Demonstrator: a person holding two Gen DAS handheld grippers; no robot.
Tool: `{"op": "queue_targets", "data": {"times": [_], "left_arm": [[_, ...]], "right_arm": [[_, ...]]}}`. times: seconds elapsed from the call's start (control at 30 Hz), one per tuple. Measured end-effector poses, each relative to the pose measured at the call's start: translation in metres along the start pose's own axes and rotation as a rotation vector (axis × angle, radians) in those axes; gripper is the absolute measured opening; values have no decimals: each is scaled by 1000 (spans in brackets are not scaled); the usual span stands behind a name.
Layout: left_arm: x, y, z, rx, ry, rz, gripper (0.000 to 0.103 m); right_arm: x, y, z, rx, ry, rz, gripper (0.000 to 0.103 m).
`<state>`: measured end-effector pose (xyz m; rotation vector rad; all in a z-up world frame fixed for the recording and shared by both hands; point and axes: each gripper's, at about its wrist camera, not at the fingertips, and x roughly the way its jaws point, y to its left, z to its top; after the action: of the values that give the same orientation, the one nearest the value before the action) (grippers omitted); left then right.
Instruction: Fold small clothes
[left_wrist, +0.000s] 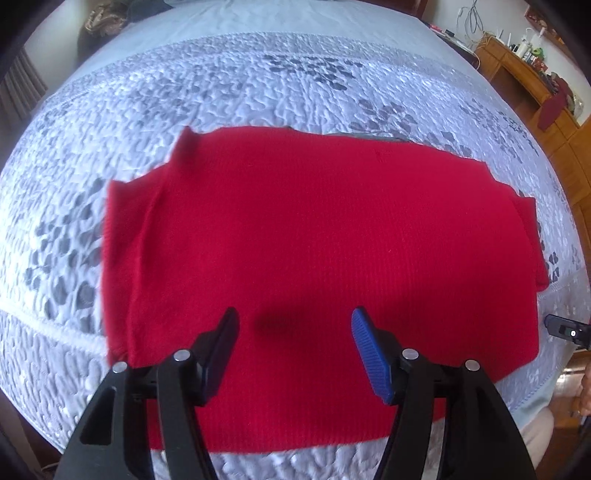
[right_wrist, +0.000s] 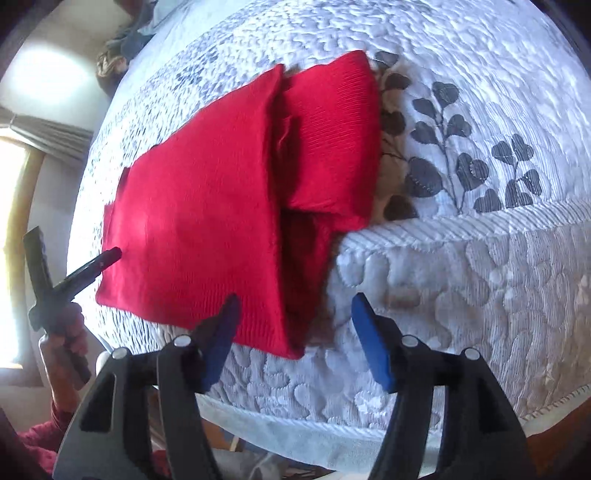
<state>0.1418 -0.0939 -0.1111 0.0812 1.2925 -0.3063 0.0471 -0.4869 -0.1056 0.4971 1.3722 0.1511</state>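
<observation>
Lying flat on the quilted bedspread (left_wrist: 229, 92), the red knit (left_wrist: 314, 236) fills the middle of the left wrist view, folded into a broad block with a ribbed cuff or hem poking out at its left edge and a smaller flap showing at its right edge. A sliver of grey cloth (left_wrist: 373, 136) peeks out along its far edge. The bedspread is pale with dark leaf patterns stitched into it.

The left gripper (left_wrist: 293, 354) hangs above the near part of the red knit with its jaws apart; red fabric shows between the fingers, but the pads do not press on it, and a small shadow sits on the cloth between them.

The right gripper (right_wrist: 293, 343) also stands with its jaws apart and nothing clamped. Its left finger overlaps the near edge of the red knit (right_wrist: 192, 229) in that view, while its right finger is over bare bedspread (right_wrist: 461, 277). From this side the knit shows layers: a large flat panel on the left, and a folded-over part on the right lying on top of a darker fold. The knit lies near the bed's edge seam.

At the left of the right wrist view, a hand (right_wrist: 64, 332) in a dark red sleeve holds the left gripper's handle, its tip close to the knit's left edge. A wooden dresser (left_wrist: 535, 85) with small items on top stands beyond the bed. No container shows in either view.
</observation>
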Motion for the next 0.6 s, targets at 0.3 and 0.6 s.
{"op": "queue_targets", "data": {"times": [0.3,0.6], "left_arm": [[29,1,19,10,39,-9,64],[42,5,16,38,56,-43,68]], "right_arm": [[25,-13,34,54,23,97,68],[36,-18,57,110,-10,125,54]]}}
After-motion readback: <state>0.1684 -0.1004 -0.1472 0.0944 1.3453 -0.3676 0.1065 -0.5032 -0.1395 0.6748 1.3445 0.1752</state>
